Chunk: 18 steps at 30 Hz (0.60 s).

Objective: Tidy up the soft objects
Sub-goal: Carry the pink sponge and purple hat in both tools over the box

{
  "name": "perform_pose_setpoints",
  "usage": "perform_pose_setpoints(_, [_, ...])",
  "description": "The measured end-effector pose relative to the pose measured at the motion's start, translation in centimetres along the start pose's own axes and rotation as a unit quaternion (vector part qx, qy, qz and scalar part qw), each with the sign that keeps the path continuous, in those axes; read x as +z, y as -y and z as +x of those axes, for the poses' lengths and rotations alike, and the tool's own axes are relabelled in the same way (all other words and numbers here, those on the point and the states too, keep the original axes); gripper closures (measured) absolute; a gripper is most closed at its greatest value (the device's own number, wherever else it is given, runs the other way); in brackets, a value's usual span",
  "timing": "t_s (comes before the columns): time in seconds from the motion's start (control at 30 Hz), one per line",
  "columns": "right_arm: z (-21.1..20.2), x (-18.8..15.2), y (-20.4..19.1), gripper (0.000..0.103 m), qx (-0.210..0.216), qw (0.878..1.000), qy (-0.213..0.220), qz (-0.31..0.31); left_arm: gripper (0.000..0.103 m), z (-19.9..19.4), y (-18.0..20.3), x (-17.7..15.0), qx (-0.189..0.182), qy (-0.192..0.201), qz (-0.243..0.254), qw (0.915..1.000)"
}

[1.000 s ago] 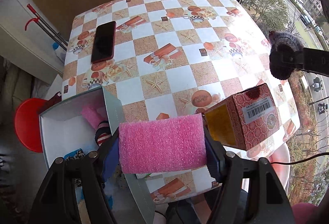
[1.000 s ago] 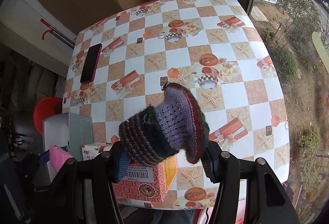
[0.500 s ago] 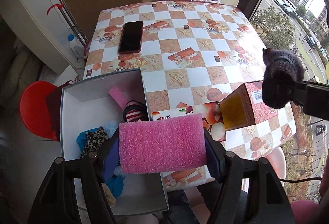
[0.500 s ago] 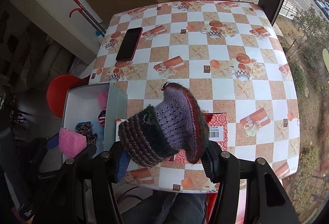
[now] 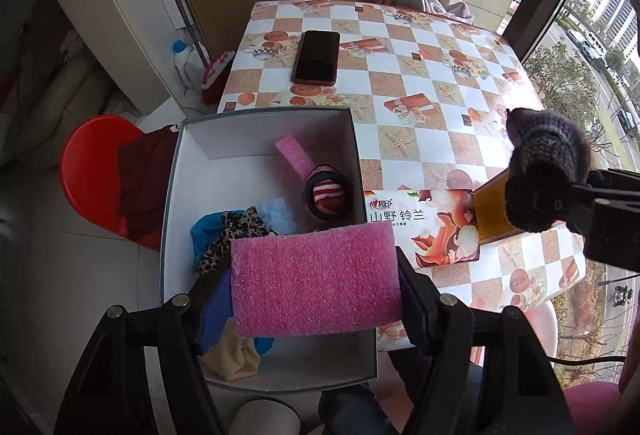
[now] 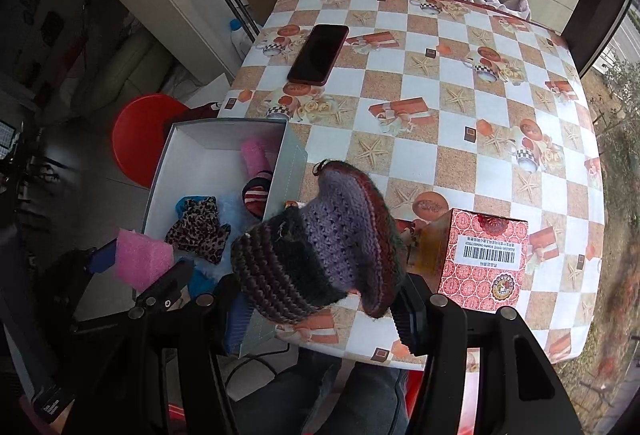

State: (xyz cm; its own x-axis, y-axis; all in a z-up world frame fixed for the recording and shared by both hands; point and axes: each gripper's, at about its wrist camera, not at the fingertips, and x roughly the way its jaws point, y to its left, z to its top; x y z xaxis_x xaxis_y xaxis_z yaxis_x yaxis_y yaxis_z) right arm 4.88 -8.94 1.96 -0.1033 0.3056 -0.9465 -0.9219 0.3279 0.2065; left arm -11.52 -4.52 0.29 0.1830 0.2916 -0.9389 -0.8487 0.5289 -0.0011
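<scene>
Both my hand-held grippers are loaded, over the open box.

My left hand-held gripper (image 5: 316, 285) clamps a pink foam block (image 5: 314, 281) above the near end of the white box (image 5: 264, 139), which sits at the bench's (image 5: 404, 75) 7 o'clock corner. Inside it lie a pink foam strip (image 5: 294, 155) at 1 o'clock, a striped rolled sock (image 5: 327, 193) at 3 o'clock, leopard-print fabric (image 5: 232, 231), blue cloth (image 5: 204, 235) and a beige cloth (image 5: 236, 357) at 6 o'clock. My right hand-held gripper (image 6: 320, 305) grips a knitted purple-and-dark hat (image 6: 320, 243), just beside the box's 3 o'clock wall. A tissue pack (image 5: 420, 227) touches that wall.
</scene>
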Motion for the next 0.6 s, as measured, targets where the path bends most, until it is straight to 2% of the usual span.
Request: perform_pose_setpoints(0.6, [1.7, 1.2, -4.9, 0.044, 0.002, 0.997, -0.019, -0.069, 0.028, 0.1, -3.7, -1.1, 0.012, -0.005, -0.053, 0.9985])
